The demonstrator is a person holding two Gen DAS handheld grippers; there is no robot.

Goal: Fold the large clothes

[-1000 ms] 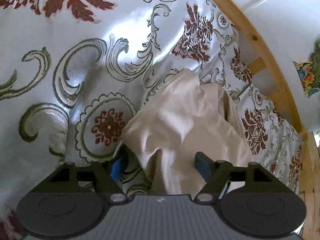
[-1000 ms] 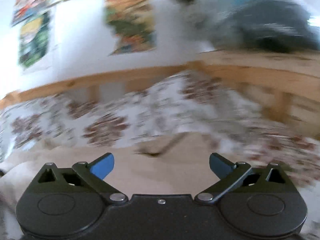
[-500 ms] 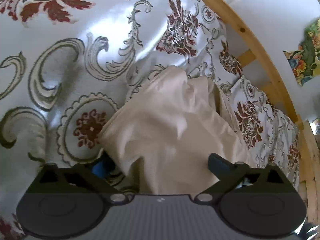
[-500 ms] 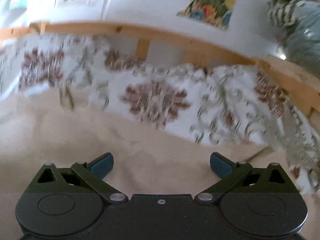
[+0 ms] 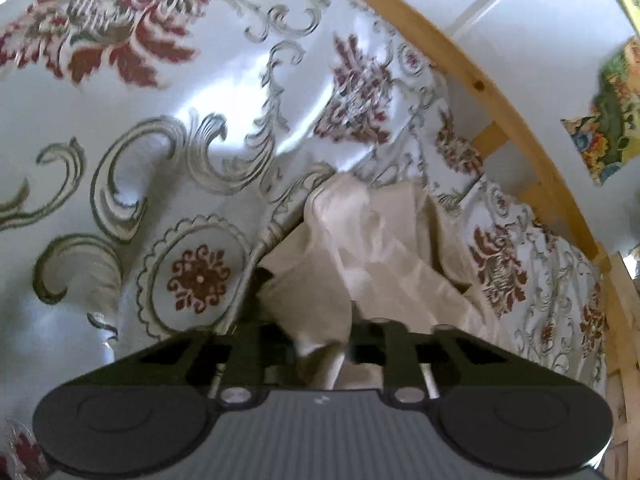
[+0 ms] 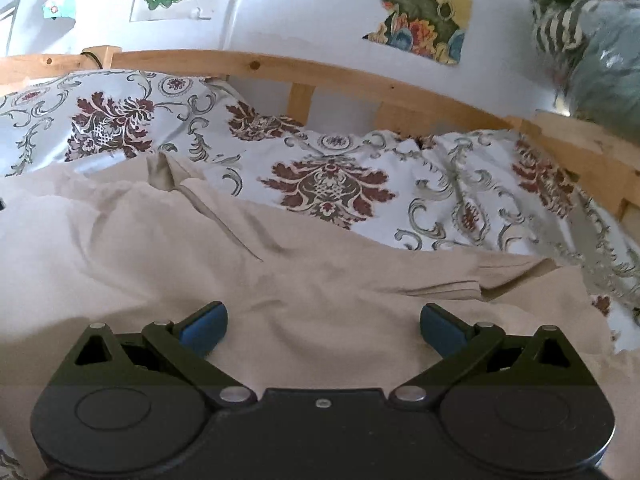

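now your left gripper [image 5: 320,344] is closing on the beige garment [image 6: 248,264] bunched on the floral bedspread [image 6: 460,196]; your right gripper [image 6: 322,326] gapes above it, wooden rail [image 6: 340,76] close behind.

This is a bedroom in a home. A bed [image 6: 328,184] with a flowery cover fills the room, its wooden rail [image 6: 256,65] at 12 o'clock, bright pictures [image 6: 424,12] on the white wall.
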